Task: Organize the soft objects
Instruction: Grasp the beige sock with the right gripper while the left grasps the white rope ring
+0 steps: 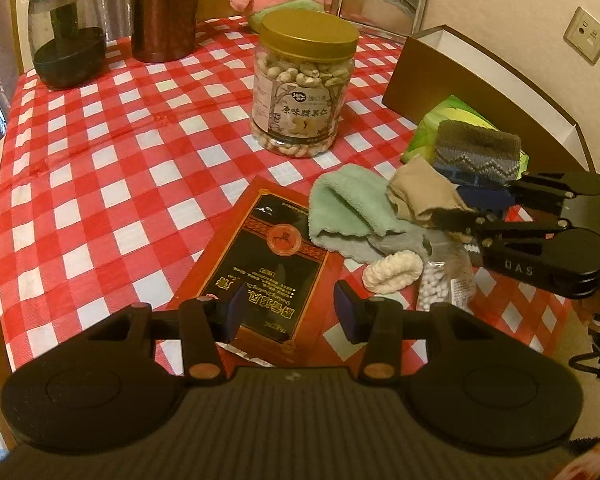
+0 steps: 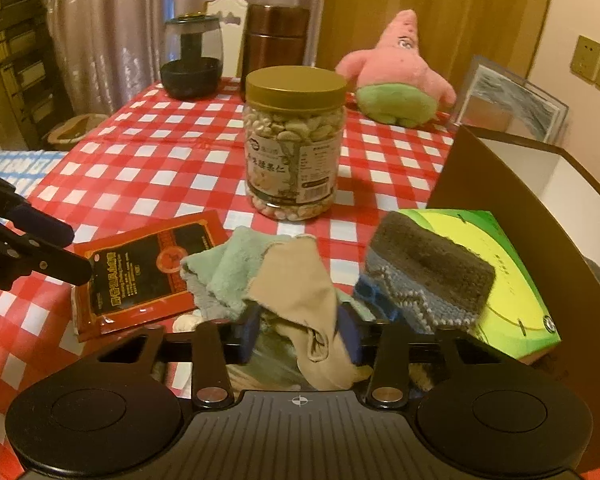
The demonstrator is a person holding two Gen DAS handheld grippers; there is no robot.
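Here the right tongs were clamped on the beige sock, which next needed lifting; the left tongs stood apart, empty.

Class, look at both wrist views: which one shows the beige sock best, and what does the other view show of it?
The right wrist view is best: the beige sock fills the middle, between the right tongs, its folds and cuff plain. The left wrist view shows the sock smaller, off to the side by the green cloth, with the right tongs' tips on it.
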